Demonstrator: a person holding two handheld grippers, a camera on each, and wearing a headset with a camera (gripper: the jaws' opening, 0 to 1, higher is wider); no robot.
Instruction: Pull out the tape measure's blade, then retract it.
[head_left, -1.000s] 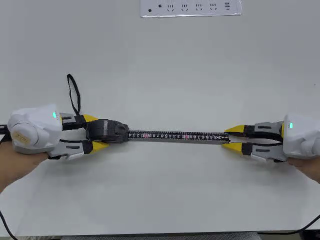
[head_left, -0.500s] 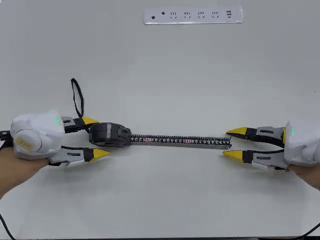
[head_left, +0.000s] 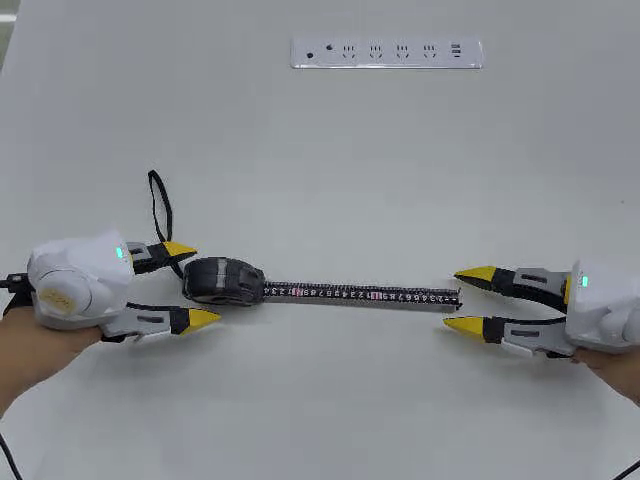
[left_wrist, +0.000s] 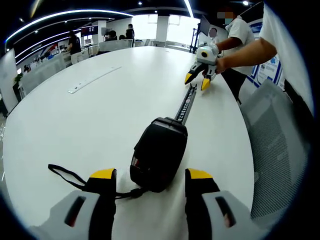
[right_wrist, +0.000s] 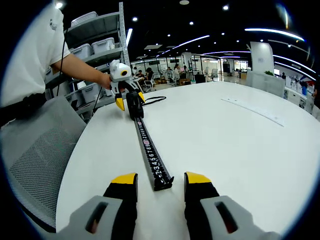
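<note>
The left gripper (head_left: 200, 283) has let go: a second ago its jaws were clamped on the case (head_left: 224, 281), now they stand apart, one on each side of the case's rear end, and its own view shows clear gaps between them and the case. The right gripper (head_left: 455, 298) has done the same, its jaws now spread and drawn just back from the blade (head_left: 360, 295), whose hooked tip (right_wrist: 162, 182) lies between them without touching. The tape measure rests on the table (head_left: 320, 150), case to the left with its strap (head_left: 160, 205) looped behind, and the blade stretches flat toward the right gripper. Though released, the blade has kept its length, so the pull-out looks done and the retraction probably needs the case's lock or brake worked.
</note>
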